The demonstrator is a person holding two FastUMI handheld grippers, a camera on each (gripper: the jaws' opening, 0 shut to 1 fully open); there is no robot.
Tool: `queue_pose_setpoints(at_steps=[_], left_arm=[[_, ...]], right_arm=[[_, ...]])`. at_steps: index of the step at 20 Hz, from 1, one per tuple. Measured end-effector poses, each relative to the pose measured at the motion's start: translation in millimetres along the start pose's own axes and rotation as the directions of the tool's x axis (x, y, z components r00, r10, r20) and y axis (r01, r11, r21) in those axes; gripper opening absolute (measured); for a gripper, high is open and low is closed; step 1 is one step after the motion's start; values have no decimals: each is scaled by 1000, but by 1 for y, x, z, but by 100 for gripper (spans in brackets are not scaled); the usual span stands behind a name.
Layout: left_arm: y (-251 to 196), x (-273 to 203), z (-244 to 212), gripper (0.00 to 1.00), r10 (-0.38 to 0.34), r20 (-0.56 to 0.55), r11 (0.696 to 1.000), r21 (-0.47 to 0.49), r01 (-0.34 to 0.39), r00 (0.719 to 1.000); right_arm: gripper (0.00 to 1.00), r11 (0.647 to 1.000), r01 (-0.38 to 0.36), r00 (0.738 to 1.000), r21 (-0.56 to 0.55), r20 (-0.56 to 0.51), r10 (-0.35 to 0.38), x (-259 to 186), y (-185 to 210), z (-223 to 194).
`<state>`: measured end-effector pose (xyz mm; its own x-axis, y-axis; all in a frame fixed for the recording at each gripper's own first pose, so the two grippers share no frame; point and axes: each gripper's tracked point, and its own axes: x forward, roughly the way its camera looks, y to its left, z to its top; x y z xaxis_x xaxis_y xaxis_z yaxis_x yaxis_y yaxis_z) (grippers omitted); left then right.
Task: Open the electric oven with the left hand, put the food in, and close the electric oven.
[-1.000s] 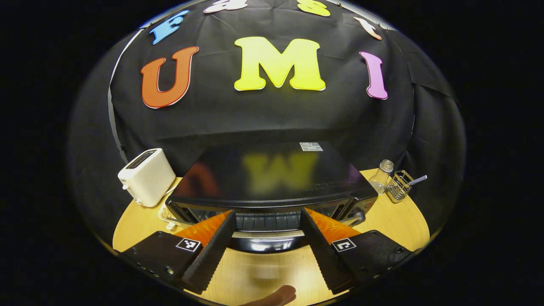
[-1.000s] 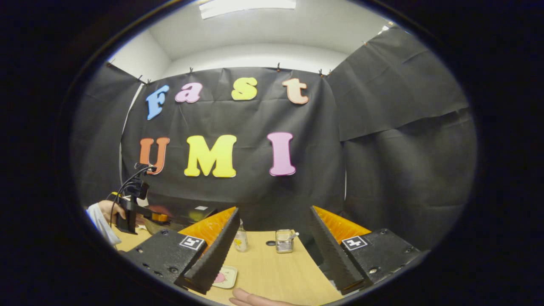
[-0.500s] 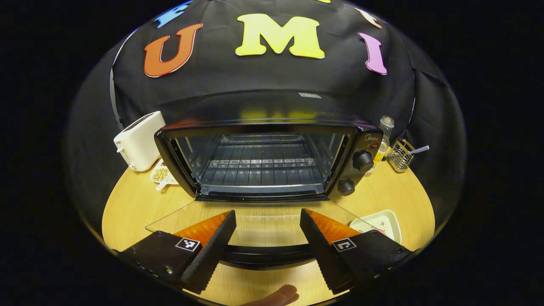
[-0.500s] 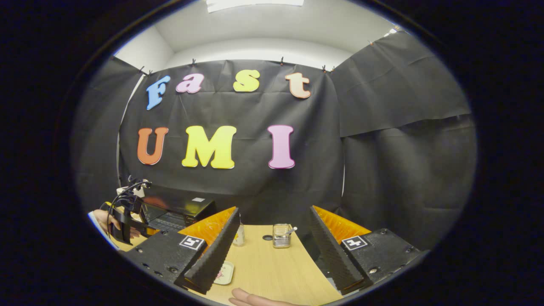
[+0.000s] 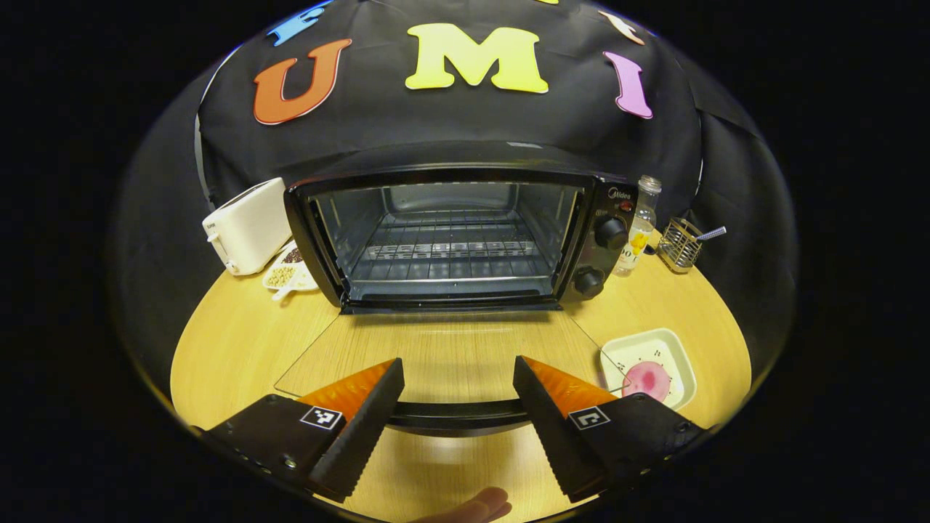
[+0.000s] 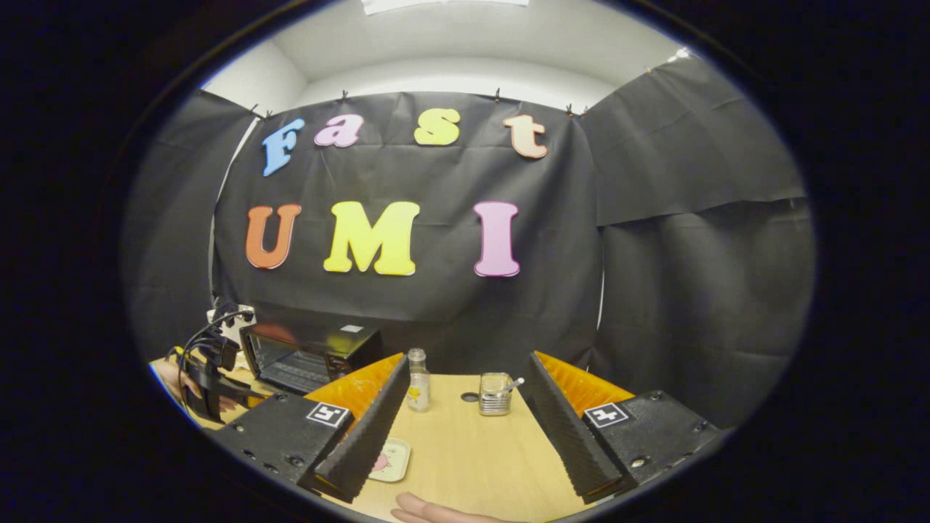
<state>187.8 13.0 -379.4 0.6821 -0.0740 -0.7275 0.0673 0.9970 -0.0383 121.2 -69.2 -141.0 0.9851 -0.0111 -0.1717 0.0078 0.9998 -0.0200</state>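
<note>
The booth is enclosed by black cloth (image 6: 654, 240) pinned along its upper edge. Above the cloth, a white wall (image 6: 450, 76) and a ceiling light (image 6: 443, 4) are seen. The scene is borne by a light wooden table (image 5: 232, 349).

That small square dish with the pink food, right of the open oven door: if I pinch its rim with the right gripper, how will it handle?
The dish looks rigid and shallow, so it will probably lift without flexing. Its glossy rim may be slippery in the jaws. The pink food lies loose in it and could slide if the dish tilts.
</note>
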Motion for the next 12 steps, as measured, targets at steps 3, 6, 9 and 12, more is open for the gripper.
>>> queue_pose_setpoints(at_steps=[3, 6, 9, 12], left_arm=[[-1, 9, -21, 97, -4, -14, 1000, -1, 4, 1000], [5, 17, -31, 97, 11, 14, 1000, -11, -10, 1000], [8, 22, -29, 96, 22, 54, 1000, -20, -21, 998], [11, 19, -23, 97, 44, 103, 999, -24, -41, 994]], right_arm=[[100, 1000, -8, 1000, -16, -25, 8, 7, 6, -11], [100, 1000, -13, 998, -22, -61, 11, 13, 10, -23], [100, 1000, -16, 994, -18, -104, 14, 19, 13, -38], [100, 999, -37, 987, -7, -156, 35, 25, 19, -54]])
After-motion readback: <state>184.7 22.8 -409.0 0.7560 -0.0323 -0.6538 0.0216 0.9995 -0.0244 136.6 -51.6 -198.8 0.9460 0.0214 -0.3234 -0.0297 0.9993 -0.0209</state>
